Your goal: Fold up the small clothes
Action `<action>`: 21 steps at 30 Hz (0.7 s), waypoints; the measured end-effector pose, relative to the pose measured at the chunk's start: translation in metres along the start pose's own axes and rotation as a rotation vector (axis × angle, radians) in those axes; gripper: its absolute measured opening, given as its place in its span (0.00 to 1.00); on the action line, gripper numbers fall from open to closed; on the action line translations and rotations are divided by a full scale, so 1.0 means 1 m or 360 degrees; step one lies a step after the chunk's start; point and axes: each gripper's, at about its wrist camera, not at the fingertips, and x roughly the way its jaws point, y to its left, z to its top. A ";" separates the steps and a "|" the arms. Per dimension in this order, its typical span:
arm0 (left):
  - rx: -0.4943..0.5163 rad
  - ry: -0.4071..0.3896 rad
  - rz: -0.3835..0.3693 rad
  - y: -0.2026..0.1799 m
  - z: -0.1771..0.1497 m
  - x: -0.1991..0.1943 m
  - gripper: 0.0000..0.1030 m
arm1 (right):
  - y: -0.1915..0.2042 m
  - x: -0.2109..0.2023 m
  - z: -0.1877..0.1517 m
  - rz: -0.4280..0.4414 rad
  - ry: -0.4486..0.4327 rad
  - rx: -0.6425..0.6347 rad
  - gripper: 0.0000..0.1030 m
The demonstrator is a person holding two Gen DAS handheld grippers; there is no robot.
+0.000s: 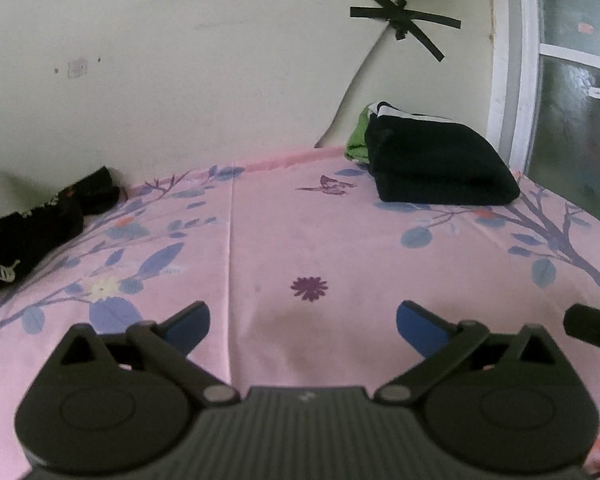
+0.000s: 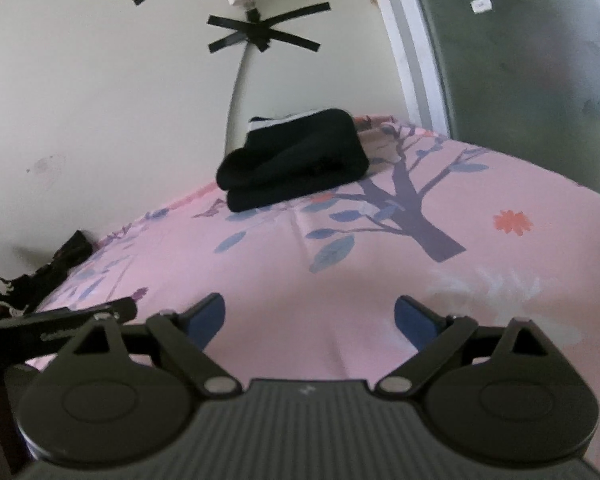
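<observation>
Both grippers hang over the pink floral bedsheet, pointing slightly down, nothing in either one. Left gripper: jaws spread wide, blue pads well apart, only bare sheet btwn them, a purple flower print just ahead of the gap. Right gripper: same, jaws spread wide, empty, sheet w/ a crease showing btwn the fingers.

Folded black garment lies far ahead of the left jaws and off to their right, up by the wall; looks like two folded layers, w/ a white edge at the back. A green piece of cloth sticks out from behind it on its left. From the right wrist view, that same black stack sits ahead of the jaws, slightly left of the gap, well apart from them.

Unfolded black clothes w/ white skeleton print lie crumpled far left of the left jaws, against the wall.

The tip of the right gripper pokes in at the right edge of the left wrist view, beside the left jaws; can't tell if they touch.

Black tape cross holds a cable to the wall above the stack; window frame to the right.
</observation>
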 end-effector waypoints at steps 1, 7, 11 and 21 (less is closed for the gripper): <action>0.0011 -0.0001 0.0006 -0.001 0.000 0.000 1.00 | -0.001 0.001 0.000 -0.0003 0.0005 0.0005 0.87; 0.0003 0.0009 0.0019 -0.001 -0.002 0.001 1.00 | -0.002 0.001 -0.001 -0.0001 -0.0017 0.0016 0.87; -0.0020 0.0006 0.0025 0.001 -0.003 0.000 1.00 | -0.001 0.001 -0.002 0.0014 -0.0022 0.0013 0.87; 0.0007 -0.0012 0.0062 -0.001 -0.004 -0.002 1.00 | -0.003 0.000 -0.003 0.0049 -0.0032 0.0039 0.87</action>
